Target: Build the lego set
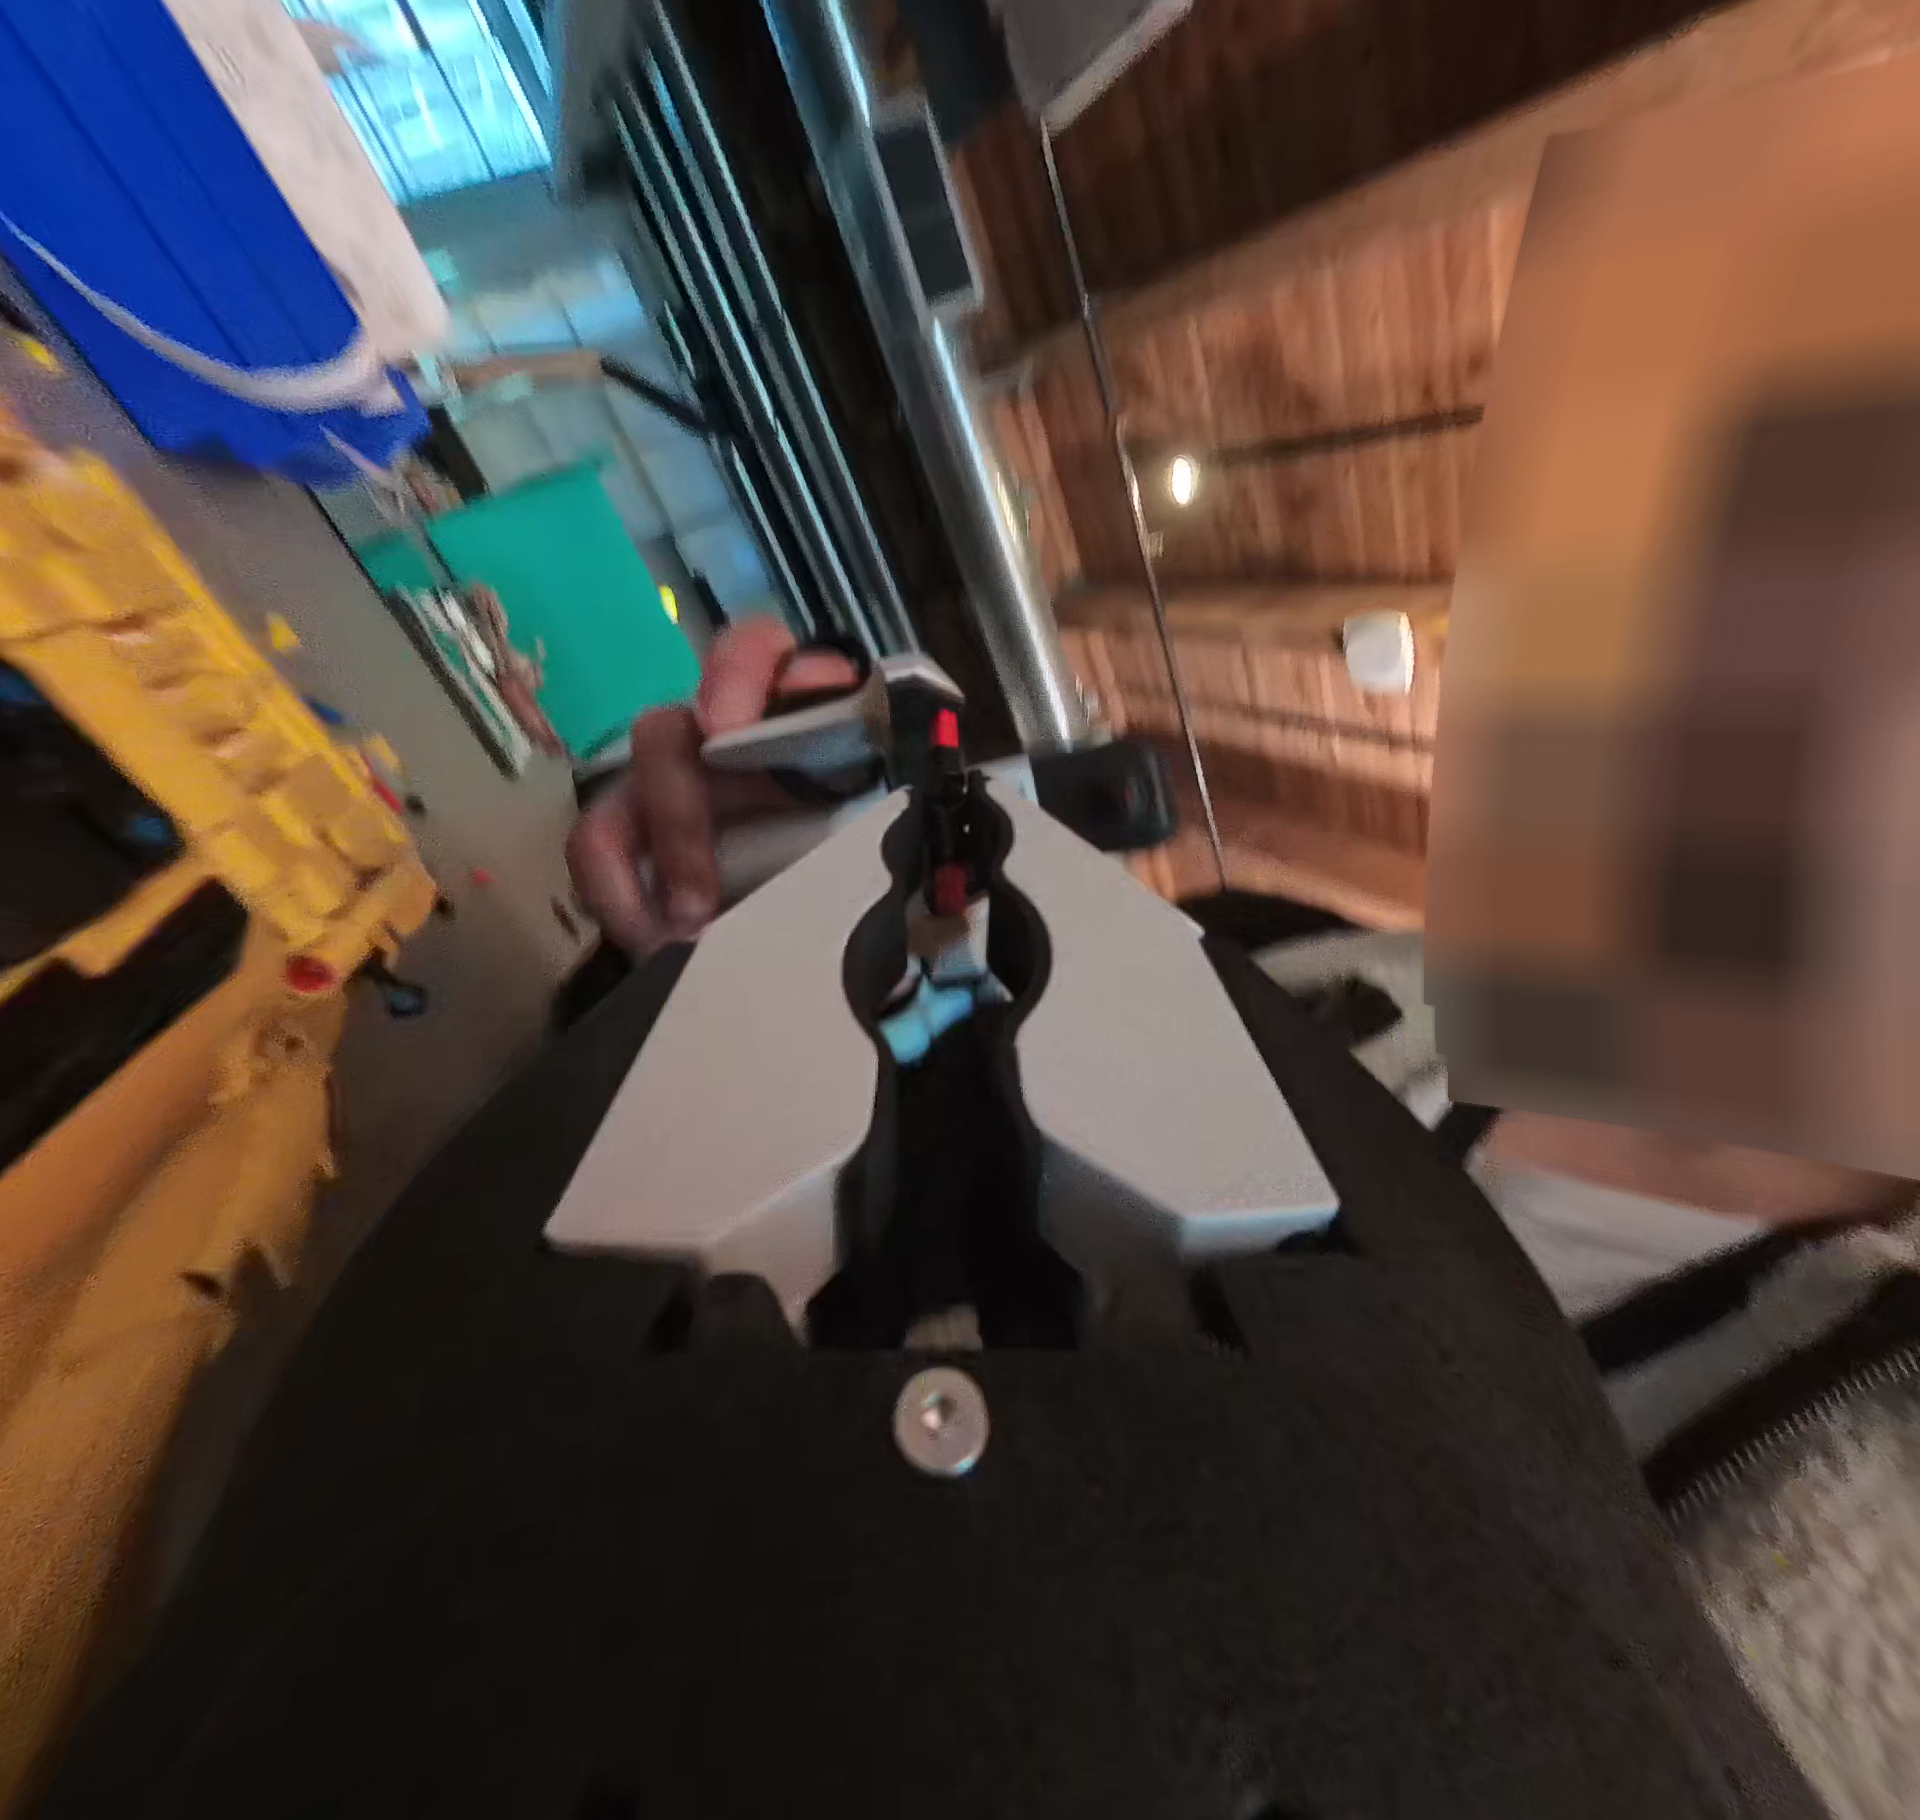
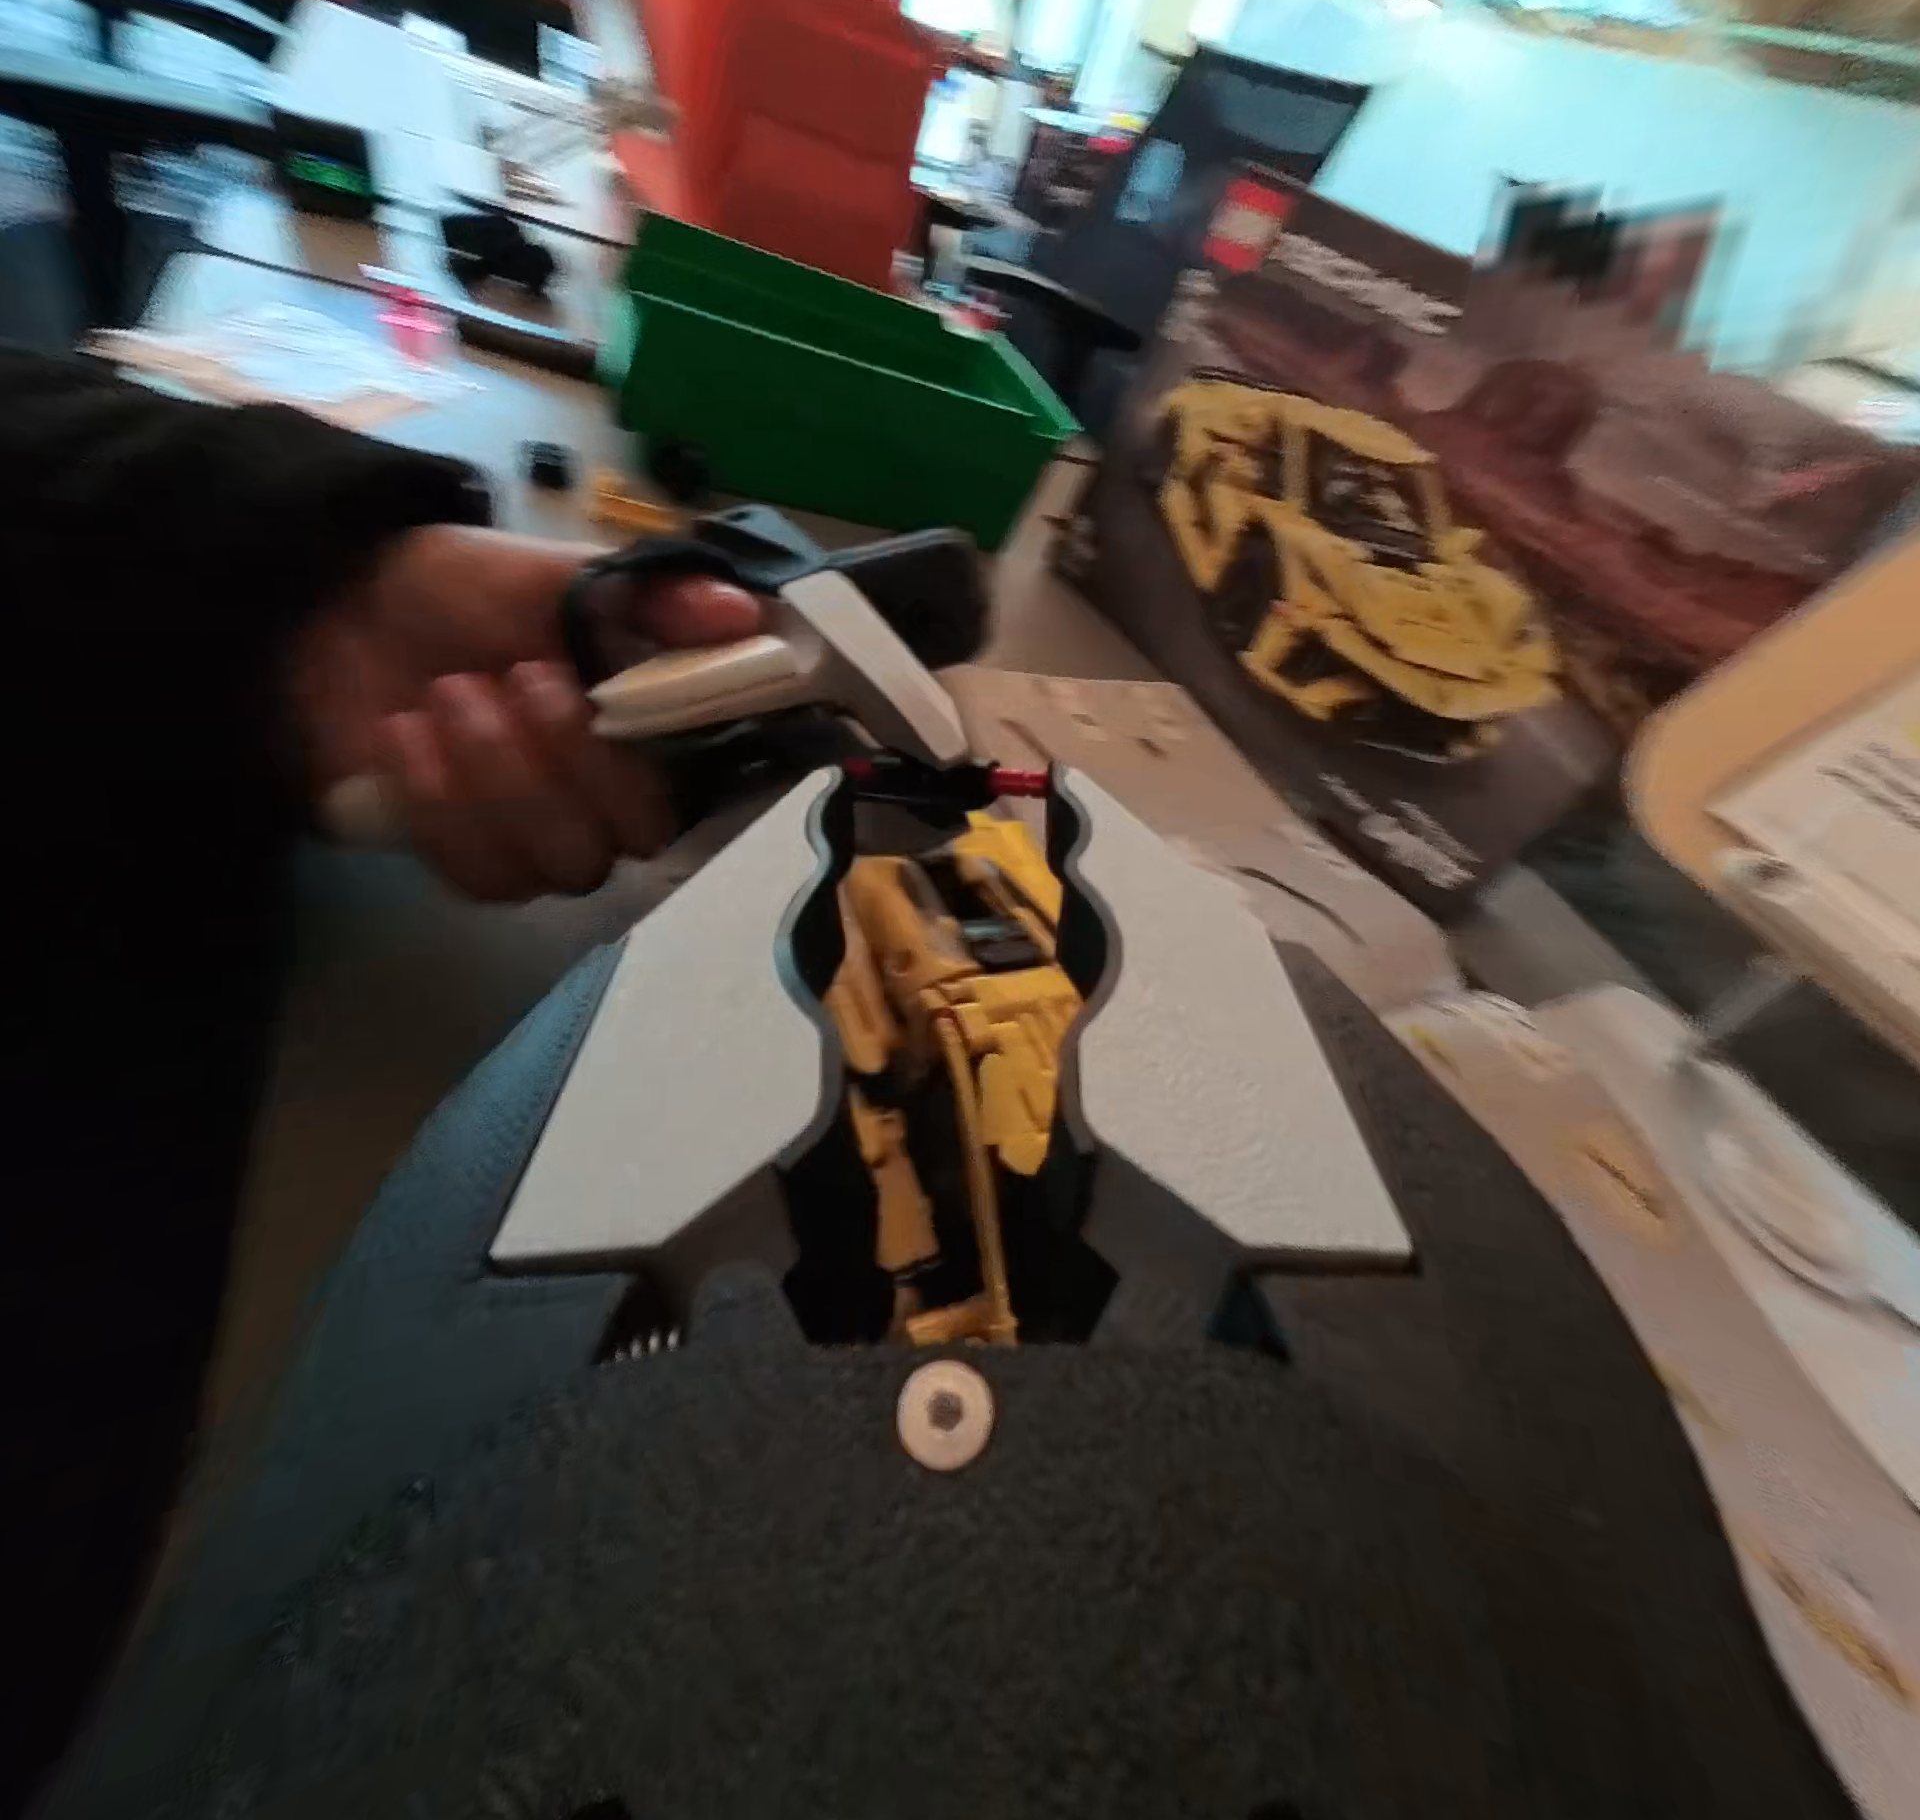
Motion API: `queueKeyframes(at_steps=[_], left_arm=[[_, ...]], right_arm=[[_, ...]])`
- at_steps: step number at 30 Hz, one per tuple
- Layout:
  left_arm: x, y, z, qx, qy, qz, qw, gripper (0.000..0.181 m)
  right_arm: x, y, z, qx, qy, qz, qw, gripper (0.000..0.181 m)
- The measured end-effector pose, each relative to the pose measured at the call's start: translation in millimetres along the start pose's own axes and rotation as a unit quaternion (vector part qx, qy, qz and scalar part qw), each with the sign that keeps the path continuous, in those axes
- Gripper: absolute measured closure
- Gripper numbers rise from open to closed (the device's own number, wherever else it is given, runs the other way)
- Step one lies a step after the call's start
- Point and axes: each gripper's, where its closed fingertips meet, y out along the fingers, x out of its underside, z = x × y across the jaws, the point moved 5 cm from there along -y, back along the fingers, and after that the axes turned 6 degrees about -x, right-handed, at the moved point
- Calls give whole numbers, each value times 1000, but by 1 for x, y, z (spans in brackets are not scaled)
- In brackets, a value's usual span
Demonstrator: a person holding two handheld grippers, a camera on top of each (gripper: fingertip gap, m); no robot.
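Note:
A small black piece with red ends [image 2: 914,785] spans the gap between my right gripper's [image 2: 945,783] white fingertips, end to end, held in the air. My left gripper [image 2: 940,754] comes in from the left with a hand on it and pinches the same piece at its middle. In the left wrist view my left gripper [image 1: 945,820] is nearly closed on the piece [image 1: 943,731], and the right gripper [image 1: 821,731] and a hand sit just beyond it. The yellow Lego model [image 2: 935,1001] lies on the table below, and also shows in the left wrist view [image 1: 208,783].
The Lego box [image 2: 1351,575] stands at the right with paper sheets [image 2: 1143,731] in front of it. A green bin [image 2: 831,378] and a red container [image 2: 769,87] stand behind. Small loose parts [image 1: 301,970] lie beside the model. Both views are motion-blurred. Left and right tips are no more than a few centimetres apart.

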Motion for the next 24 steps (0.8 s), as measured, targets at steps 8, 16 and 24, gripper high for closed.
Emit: queueKeyframes(at_steps=[8,16,24], left_arm=[[-1,-1,-2,-38,41,-23,998,174],[1,-2,-11,-59,29,-28,997,174],[5,1,-13,-59,11,-27,998,174]], right_arm=[[1,-13,7,-105,48,-24,993,128],[10,3,-3,-36,-15,-82,996,123],[11,2,-4,-32,-55,-108,992,136]])
